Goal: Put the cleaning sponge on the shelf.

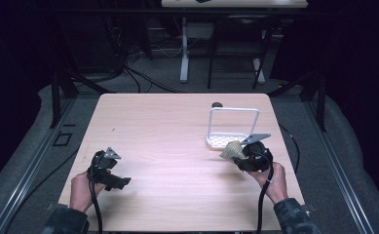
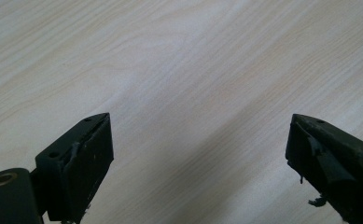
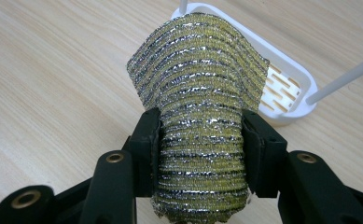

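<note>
The right gripper [image 3: 200, 140] was clamped on one yellow-and-silver scouring sponge [image 3: 200, 116], both pads squeezing its lower half. The sponge's long axis ran along the jaws, its free end pointing away from the hand toward one white rack [image 3: 291, 93], which stood just beyond it on the table [image 1: 177, 126]. In the high view, the left gripper [image 1: 116, 183] sat well apart near the table's left edge, jaws spread wide with nothing between them.
</note>
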`<state>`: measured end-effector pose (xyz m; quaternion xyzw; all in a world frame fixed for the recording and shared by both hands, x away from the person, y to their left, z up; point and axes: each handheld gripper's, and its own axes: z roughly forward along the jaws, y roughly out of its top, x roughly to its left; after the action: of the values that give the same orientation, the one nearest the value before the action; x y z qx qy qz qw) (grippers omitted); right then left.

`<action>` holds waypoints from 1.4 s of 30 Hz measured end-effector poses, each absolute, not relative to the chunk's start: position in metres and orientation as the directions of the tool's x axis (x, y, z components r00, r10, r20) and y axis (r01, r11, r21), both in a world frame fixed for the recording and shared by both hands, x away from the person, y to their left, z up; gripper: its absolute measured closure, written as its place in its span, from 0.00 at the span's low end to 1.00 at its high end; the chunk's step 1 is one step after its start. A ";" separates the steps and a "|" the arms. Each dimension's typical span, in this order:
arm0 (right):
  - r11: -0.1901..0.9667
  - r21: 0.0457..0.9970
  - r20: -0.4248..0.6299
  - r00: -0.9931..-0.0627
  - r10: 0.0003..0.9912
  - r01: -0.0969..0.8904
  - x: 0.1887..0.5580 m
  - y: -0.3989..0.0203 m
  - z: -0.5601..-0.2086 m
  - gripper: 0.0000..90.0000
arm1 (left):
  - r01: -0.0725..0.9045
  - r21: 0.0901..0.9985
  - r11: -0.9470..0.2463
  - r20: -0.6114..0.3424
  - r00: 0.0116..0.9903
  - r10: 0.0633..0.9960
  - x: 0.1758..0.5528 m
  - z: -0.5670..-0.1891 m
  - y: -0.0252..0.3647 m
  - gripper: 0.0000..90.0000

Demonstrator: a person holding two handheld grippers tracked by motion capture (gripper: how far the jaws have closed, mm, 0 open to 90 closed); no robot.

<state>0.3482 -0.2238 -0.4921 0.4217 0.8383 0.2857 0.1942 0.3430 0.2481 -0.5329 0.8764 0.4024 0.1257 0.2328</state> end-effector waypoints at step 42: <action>0.455 0.684 -0.143 -0.507 0.850 0.571 0.394 -0.197 -0.489 0.60 | 0.650 0.487 -0.583 0.024 0.658 0.753 0.344 -0.535 0.245 0.09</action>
<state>0.3941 -0.1971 -0.4890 0.4343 0.8180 0.2900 0.2411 0.3443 0.2451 -0.5353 0.8824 0.3975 0.1147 0.2243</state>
